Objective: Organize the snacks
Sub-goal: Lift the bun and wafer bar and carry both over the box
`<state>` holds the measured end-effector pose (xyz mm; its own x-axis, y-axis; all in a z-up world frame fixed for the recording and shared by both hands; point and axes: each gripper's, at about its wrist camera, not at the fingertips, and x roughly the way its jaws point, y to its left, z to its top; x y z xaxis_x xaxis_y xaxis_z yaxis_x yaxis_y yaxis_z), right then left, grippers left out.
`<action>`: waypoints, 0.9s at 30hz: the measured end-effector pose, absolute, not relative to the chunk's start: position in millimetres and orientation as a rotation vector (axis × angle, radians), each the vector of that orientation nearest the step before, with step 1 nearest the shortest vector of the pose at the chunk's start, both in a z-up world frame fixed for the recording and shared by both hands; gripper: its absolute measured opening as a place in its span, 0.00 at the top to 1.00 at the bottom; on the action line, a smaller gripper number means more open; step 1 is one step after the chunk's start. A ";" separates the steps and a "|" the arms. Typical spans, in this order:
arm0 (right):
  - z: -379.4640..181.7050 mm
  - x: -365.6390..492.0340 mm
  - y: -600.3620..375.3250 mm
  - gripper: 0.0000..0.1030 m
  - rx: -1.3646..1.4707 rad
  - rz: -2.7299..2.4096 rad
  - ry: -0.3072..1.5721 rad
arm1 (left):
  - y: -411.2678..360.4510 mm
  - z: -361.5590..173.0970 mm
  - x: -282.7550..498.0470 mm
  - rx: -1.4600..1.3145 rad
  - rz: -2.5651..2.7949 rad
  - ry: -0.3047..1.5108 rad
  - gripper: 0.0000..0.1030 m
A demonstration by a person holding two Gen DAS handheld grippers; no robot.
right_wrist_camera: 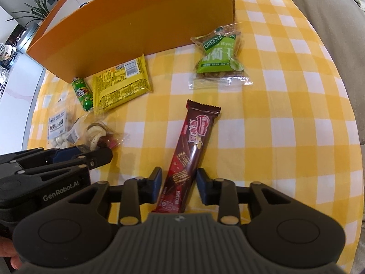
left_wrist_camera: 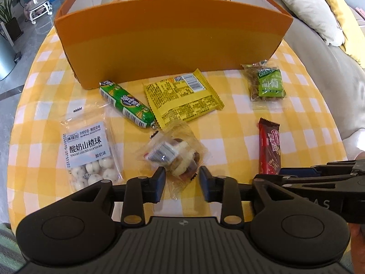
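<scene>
On the yellow checked tablecloth lie several snacks in front of an orange box. My left gripper is open, pointing down, with a clear packet holding a pastry between its fingers; the pads do not squeeze it. My right gripper is open astride the near end of a dark red chocolate wafer bar, a gap showing at the right pad. The bar also shows in the left wrist view. The left gripper appears at the left of the right wrist view.
A bag of yogurt hawthorn balls, a green roll, a yellow packet and a green raisin packet lie near the box. Cushions and a sofa edge stand to the right; a plant to the far left.
</scene>
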<state>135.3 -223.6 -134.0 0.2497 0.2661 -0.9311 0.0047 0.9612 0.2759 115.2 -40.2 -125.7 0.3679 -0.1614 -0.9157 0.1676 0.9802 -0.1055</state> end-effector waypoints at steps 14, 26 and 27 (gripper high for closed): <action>-133.6 145.6 -215.6 0.75 0.161 0.147 1.286 | -31.8 -127.5 135.2 -0.130 -0.087 1.175 0.31; -125.2 141.7 -215.0 0.79 0.213 0.186 1.298 | -49.0 -135.8 143.9 -0.055 -0.058 1.183 0.54; -124.2 141.2 -215.6 0.79 0.222 0.187 1.297 | -49.9 -136.3 143.5 -0.044 -0.056 1.182 0.54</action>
